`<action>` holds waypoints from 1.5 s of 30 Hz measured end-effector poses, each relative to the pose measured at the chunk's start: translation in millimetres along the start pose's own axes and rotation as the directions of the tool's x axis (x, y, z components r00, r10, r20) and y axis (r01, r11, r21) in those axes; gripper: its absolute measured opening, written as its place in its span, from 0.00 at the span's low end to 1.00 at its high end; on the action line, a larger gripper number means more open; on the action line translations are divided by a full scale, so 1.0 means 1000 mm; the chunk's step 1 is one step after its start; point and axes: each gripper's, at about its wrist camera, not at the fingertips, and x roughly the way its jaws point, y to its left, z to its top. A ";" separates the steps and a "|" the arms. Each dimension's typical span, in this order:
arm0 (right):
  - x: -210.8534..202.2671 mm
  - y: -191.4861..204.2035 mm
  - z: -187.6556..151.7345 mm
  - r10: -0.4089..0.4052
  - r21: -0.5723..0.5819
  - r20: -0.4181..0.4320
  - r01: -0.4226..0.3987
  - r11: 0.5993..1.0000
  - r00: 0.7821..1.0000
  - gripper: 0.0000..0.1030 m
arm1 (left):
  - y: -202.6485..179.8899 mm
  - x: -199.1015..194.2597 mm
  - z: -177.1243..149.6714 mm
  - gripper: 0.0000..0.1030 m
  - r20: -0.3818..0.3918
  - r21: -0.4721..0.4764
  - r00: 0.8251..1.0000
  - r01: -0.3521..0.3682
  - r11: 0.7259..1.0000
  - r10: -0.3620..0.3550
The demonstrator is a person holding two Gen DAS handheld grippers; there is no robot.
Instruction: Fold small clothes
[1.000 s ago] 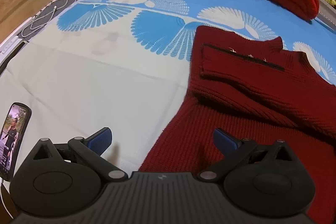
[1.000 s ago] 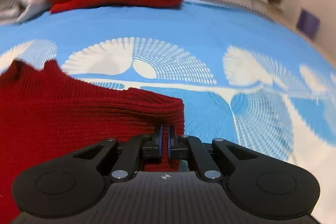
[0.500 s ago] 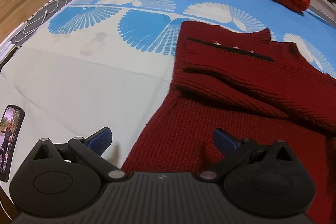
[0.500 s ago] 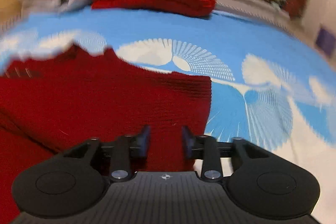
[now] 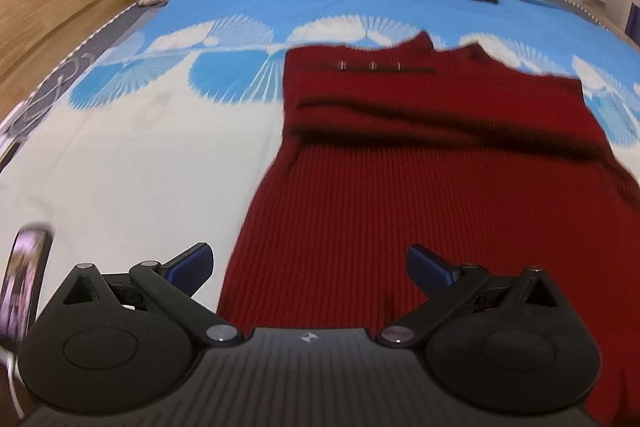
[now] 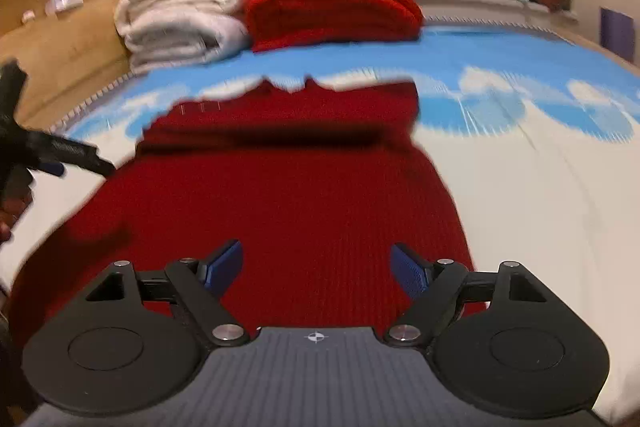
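Pulled back off sleeve, right tongs (image 6: 316, 269) opening, empty; left tongs (image 5: 310, 267) wide, empty. Sweater (image 5: 420, 187) lies ahead lengthwise, hem nearest both.

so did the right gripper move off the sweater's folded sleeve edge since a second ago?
Yes. The right gripper backed away from the stacked blankets, jaws opening and empty, above the sweater.

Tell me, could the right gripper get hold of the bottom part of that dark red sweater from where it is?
Probably yes. The right gripper, jaws opening and empty, hangs right over the dark red sweater, and nothing lies between them.
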 end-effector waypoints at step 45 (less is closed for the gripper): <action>-0.053 0.003 -0.067 -0.058 0.035 -0.011 0.058 0.998 0.998 0.81 | 0.025 -0.058 -0.148 1.00 -0.041 -0.047 0.994 -0.101 0.994 0.100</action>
